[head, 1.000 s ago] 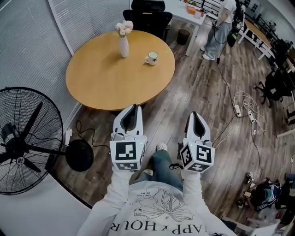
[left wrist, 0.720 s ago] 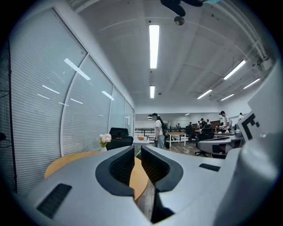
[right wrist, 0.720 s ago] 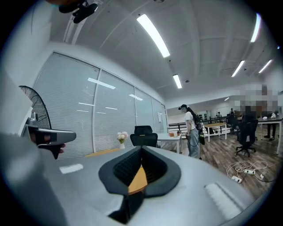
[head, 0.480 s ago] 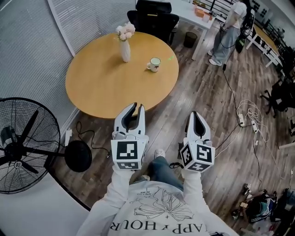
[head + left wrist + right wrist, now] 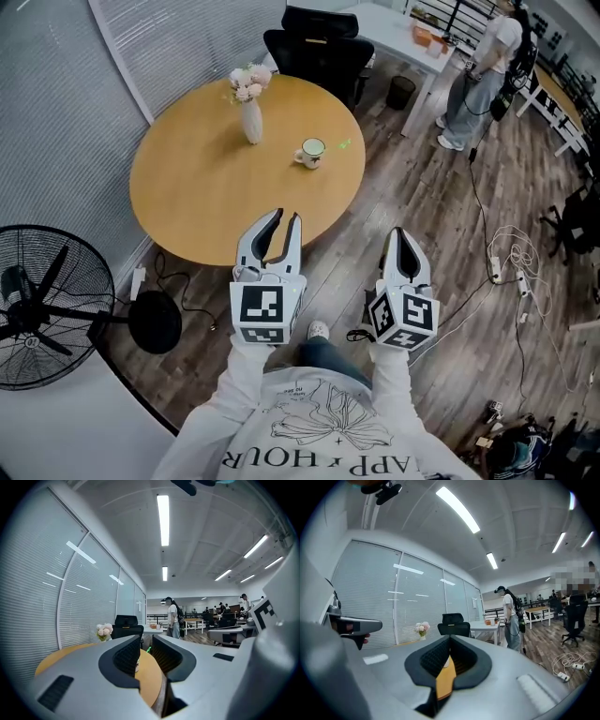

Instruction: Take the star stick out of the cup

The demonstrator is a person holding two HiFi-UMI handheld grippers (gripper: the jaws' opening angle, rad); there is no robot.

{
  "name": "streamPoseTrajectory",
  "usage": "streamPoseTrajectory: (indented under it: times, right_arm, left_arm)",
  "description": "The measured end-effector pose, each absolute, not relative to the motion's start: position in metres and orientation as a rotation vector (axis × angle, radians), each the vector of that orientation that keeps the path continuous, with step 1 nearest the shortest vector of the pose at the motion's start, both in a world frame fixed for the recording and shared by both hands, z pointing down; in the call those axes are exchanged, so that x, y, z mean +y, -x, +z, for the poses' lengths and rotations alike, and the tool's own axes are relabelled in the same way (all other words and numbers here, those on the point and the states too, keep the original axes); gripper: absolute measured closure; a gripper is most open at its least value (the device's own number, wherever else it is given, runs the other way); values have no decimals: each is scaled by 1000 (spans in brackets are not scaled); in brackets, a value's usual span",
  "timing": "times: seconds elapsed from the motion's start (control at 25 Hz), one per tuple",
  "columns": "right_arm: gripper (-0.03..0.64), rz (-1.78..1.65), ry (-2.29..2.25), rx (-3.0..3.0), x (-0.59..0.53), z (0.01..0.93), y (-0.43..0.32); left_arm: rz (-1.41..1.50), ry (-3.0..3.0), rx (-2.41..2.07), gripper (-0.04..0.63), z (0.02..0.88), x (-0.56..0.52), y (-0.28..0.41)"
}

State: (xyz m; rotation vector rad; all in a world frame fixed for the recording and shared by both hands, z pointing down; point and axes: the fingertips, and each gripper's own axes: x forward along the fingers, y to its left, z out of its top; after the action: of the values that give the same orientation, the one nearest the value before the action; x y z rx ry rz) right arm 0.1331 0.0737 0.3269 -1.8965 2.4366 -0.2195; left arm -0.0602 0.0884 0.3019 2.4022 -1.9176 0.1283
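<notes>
Now L gripper (image 5: 286, 218) is opening its jaws, pressed together a sec ago, nothing btwn them; R gripper (image 5: 401, 233) is staying closed, empty. The cup (image 5: 310, 151) is sitting on the round table (image 5: 202, 192) beside the vase (image 5: 250, 120), well ahead of both; star stick too small to tell.

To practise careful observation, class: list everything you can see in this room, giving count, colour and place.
round wooden table: one, tan, centre-left
white ceramic vase of pink flowers: one, on the table's far side
white cup: one, on the table, right of the vase
black office chair: one, beyond the table
black standing fan: one, on the floor, left
black waste bin: one, right of the chair
standing person: one, top right
white cables: on the floor, right
left gripper: one, grey-white, jaws opening, nothing between
right gripper: one, grey-white, jaws together, empty
</notes>
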Motion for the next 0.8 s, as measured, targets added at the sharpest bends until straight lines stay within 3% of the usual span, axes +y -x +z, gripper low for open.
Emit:
streamPoseTrajectory:
  times: [0.8]
  right_arm:
    - [606,-285,1867,2447,-41,347,-171]
  left_arm:
    - [183,-2371,-1915,502,324,-21,20]
